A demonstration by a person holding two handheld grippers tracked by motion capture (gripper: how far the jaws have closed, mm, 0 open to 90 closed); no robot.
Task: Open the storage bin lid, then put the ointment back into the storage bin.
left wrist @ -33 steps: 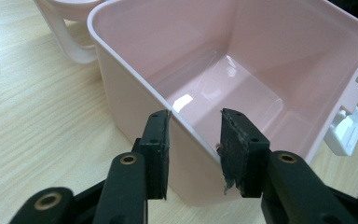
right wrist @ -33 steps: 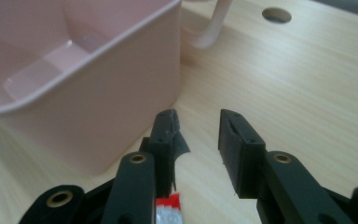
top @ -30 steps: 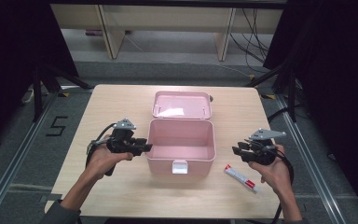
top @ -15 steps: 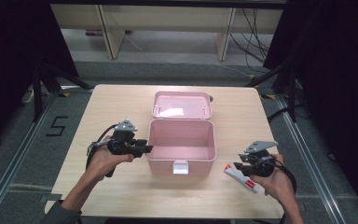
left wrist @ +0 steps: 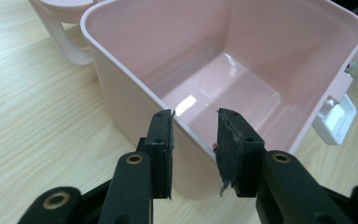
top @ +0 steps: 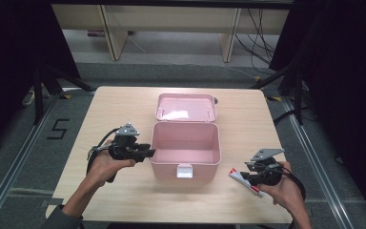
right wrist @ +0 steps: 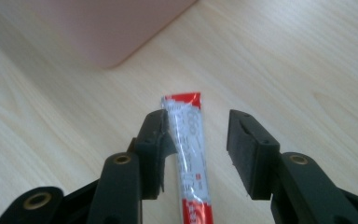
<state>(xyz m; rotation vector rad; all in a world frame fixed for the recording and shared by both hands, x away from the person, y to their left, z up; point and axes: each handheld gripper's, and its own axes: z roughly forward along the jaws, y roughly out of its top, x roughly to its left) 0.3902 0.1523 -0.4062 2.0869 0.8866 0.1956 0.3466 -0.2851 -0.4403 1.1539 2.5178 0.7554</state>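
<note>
An open pink plastic box (top: pixel 167 168) stands mid-table, its lid (top: pixel 186 107) folded back behind it. My left gripper (top: pixel 149 152) is at the box's left wall. In the left gripper view the jaws (left wrist: pixel 195 127) stand open astride that wall's rim (left wrist: pixel 135 105), one jaw outside and one inside. A red and white tube (top: pixel 242 181) lies on the table to the right of the box. My right gripper (top: pixel 246 173) is lowered over it. In the right gripper view it is open (right wrist: pixel 196 133), with the tube (right wrist: pixel 189 140) between the jaws, close against the left one.
The box is empty inside and has a white latch (top: pixel 184 171) on its near wall. A corner of the box (right wrist: pixel 98 28) lies just beyond the tube. The wooden table (top: pixel 124 105) ends close behind my right hand.
My right gripper has come down and toward the near edge, and its jaws now flank the tube. The left gripper and the box have stayed put.
</note>
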